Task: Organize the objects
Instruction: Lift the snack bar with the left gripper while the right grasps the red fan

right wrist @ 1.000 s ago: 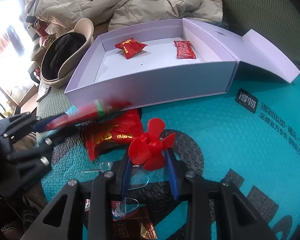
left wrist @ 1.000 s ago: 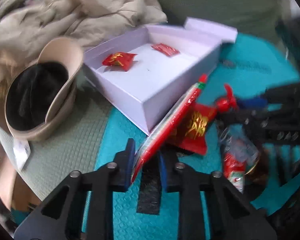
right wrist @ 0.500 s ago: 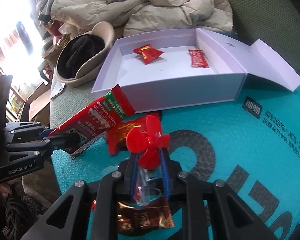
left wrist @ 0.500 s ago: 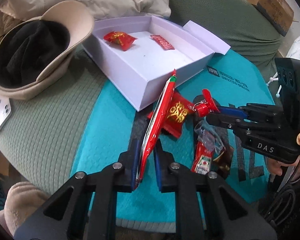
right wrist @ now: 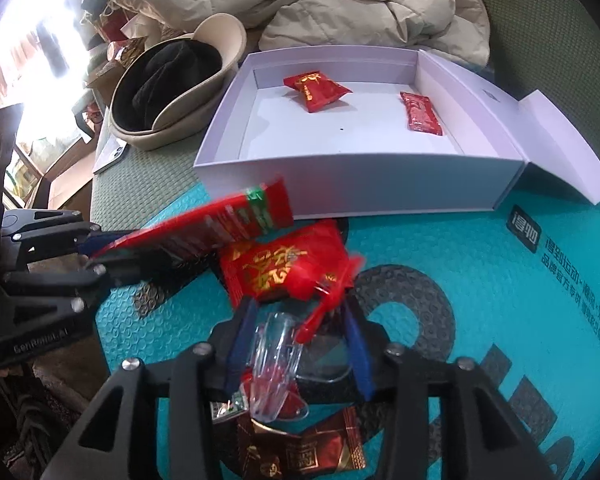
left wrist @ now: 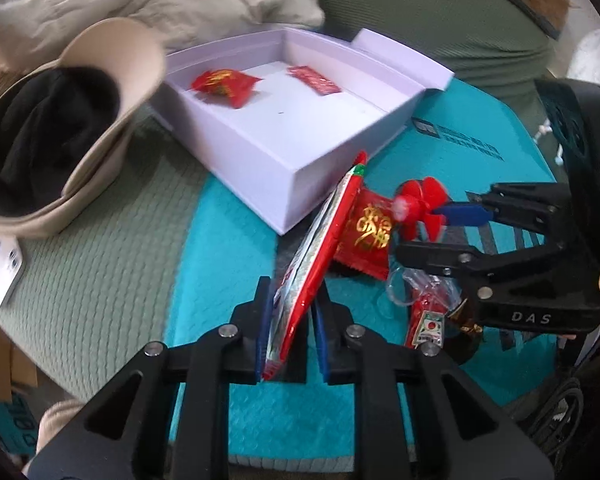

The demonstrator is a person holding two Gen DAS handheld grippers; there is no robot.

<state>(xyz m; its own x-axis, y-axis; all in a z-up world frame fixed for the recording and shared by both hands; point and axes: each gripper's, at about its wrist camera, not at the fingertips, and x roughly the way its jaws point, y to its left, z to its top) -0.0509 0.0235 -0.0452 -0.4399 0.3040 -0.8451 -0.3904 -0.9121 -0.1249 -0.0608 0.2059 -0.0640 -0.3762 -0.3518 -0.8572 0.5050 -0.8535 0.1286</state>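
My left gripper (left wrist: 290, 320) is shut on the lower end of a long red packet (left wrist: 324, 240), held tilted up toward the white open box (left wrist: 260, 168); its jaws are easing open slightly. In the right wrist view the same packet (right wrist: 220, 224) sticks out from the left gripper (right wrist: 108, 248). My right gripper (right wrist: 298, 336) is opening, pads wide apart. The red toy fan (right wrist: 328, 280), blurred and tipping, hangs loose between them over a clear plastic piece (right wrist: 276, 360). Two red candies (right wrist: 316, 88) (right wrist: 420, 114) lie in the box (right wrist: 360, 184). A red gold-lettered pouch (right wrist: 276, 268) lies on the mat.
A beige hat with black lining (left wrist: 60, 132) sits left of the box, with a white phone (left wrist: 0, 264) beside it. A beige padded jacket (right wrist: 340, 0) is heaped behind. A teal mat (left wrist: 228, 240) covers the green cushion. Dark red candies (right wrist: 300, 448) and a small sachet (left wrist: 428, 316) lie near my right gripper.
The right jaws have spread apart and the red fan, gripped upright before, now tips over between them. The left gripper still holds the long packet, swung a little.
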